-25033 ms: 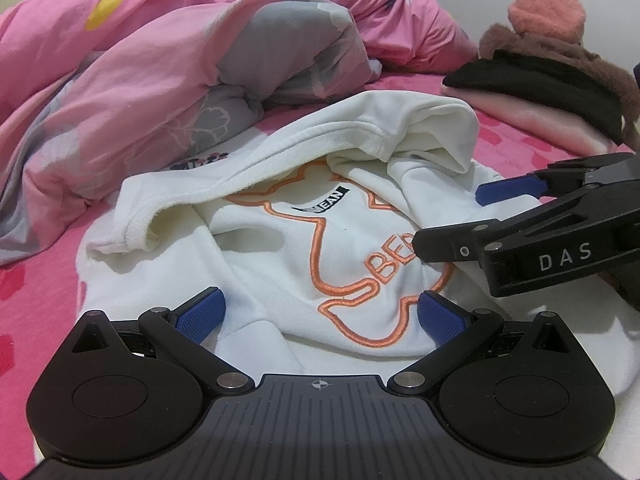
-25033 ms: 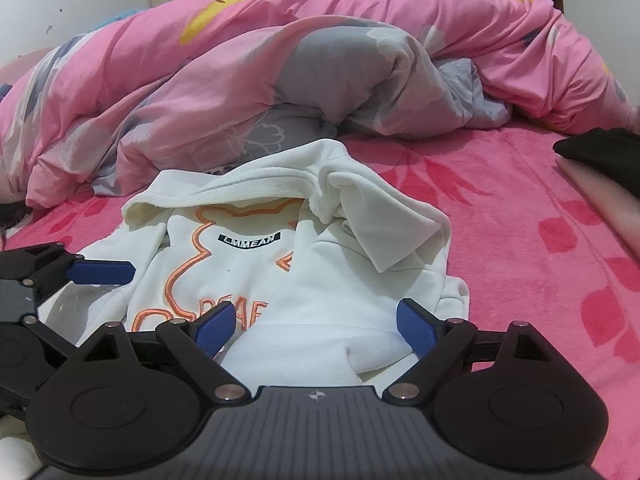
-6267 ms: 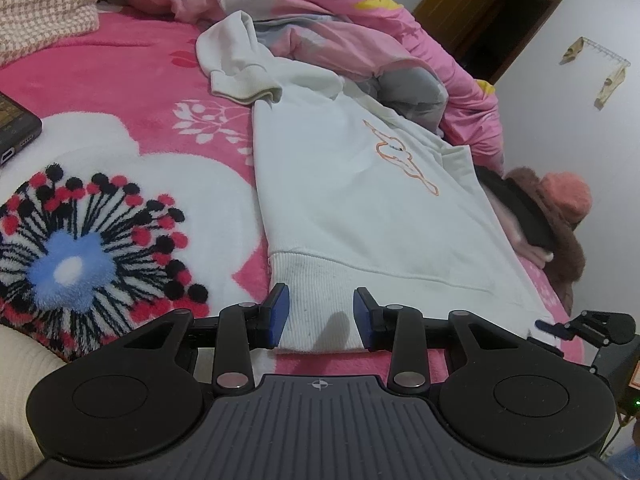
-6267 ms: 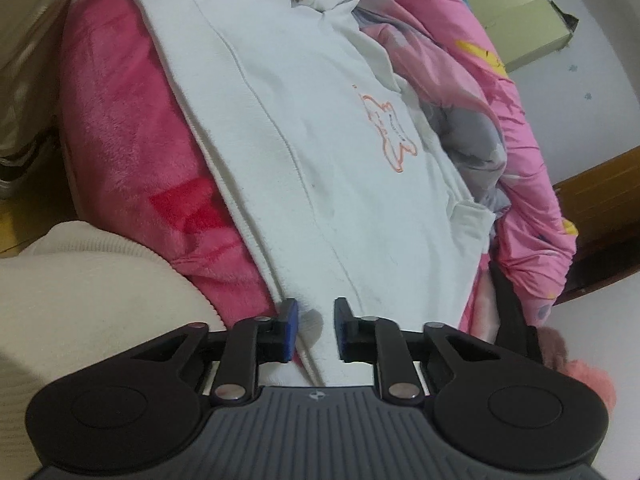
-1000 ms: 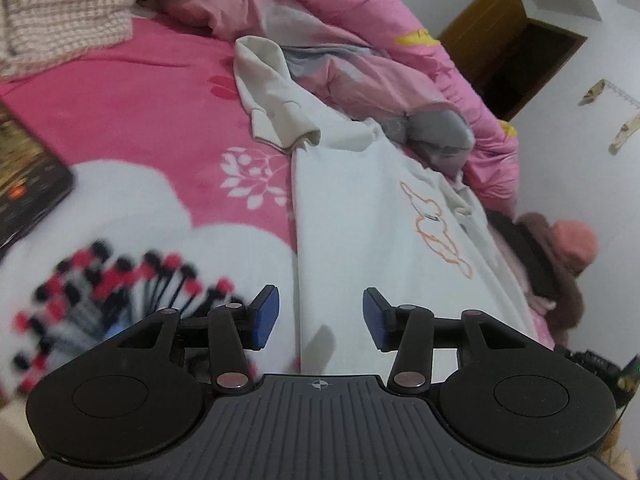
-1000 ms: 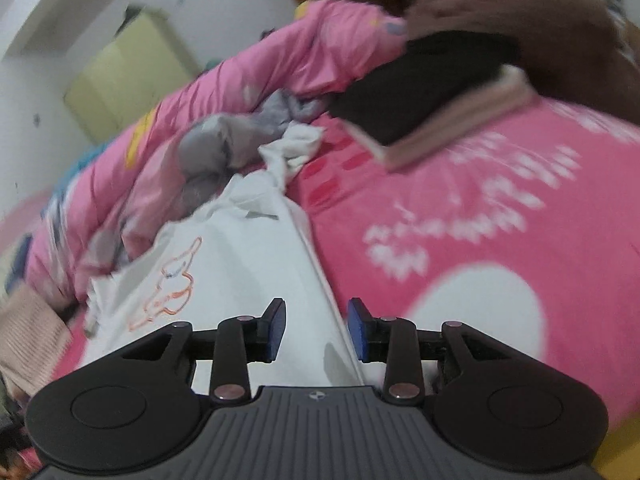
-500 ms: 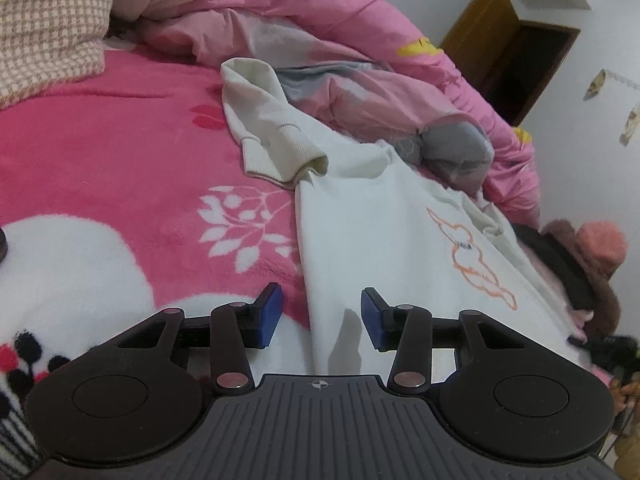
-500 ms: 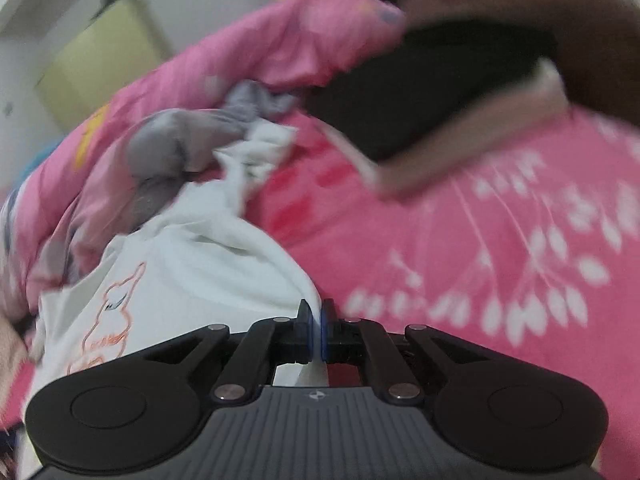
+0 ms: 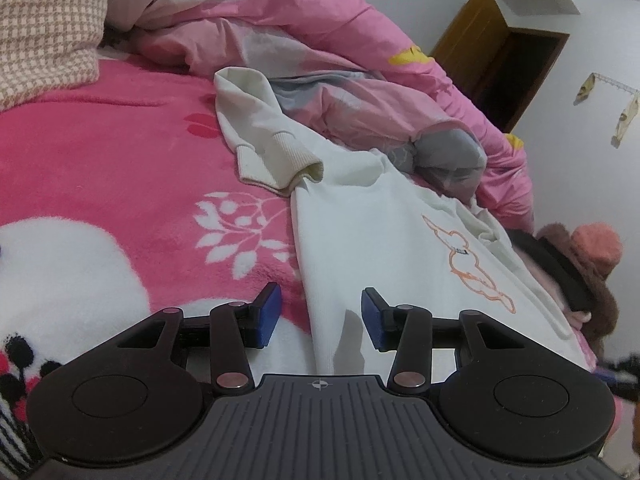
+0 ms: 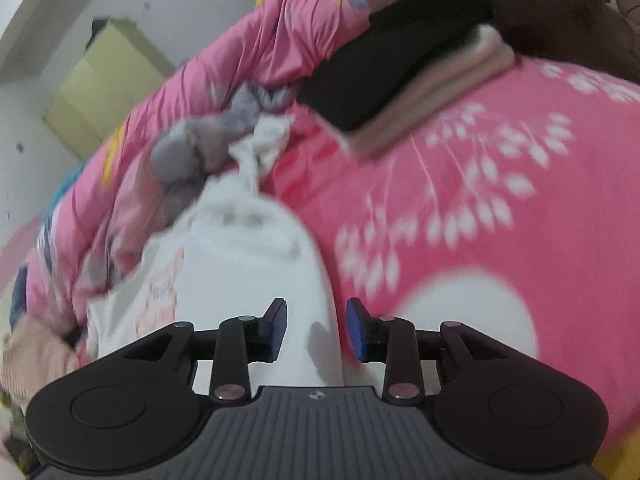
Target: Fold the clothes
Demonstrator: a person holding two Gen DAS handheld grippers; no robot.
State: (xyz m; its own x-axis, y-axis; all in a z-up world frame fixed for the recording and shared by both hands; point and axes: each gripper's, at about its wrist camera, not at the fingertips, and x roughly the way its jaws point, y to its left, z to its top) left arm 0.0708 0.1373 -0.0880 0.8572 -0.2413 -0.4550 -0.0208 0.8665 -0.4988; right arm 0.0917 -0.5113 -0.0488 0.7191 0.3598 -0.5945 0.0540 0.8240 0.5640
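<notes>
Both tongs, left tongs [image 9: 320, 316] and right tongs [image 10: 316, 330], gape part-open astride opposite side edges of the white cotton sweatshirt [image 9: 384, 240] on the pink fleece bed [image 9: 120, 160], right just reopened, gripping nothing. Beyond, its sleeve [image 9: 260, 136] lies crumpled; a shallow pinch risks slipping.

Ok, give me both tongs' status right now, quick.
Left tongs: open, white sweatshirt edge between the pads, not pinched.
Right tongs: open, just reopened; the sweatshirt's other edge lies between the pads, ungripped.

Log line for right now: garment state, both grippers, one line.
white sweatshirt: flat on pink blanket, unfolded | left gripper: open astride side edge | right gripper: just reopened, open over the other edge
</notes>
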